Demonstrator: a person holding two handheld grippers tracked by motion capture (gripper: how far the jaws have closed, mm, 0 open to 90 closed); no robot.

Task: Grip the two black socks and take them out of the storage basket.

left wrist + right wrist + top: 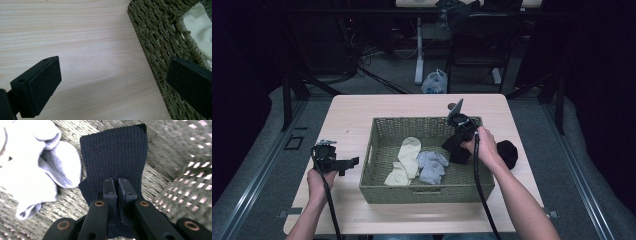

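Your right tool [117,187] has its two jaws pinched tight on a dark navy sock [115,152]. The sock hangs from the jaws over the right part of the woven basket [377,187], just above its floor. In the high view the sock [456,149] sits under your right hand [484,147], near the basket's right wall.

Beside it in the basket lie pale blue socks [432,165], and a cream sock [406,157] lies further left. A black thing [508,152] rests on the bench [347,107] just outside the basket on the right; it may be another sock, but it is too dark to tell.

Your left tool [113,82] has its jaws wide apart with nothing between them. It is low over the bench, right next to the basket's left wall.
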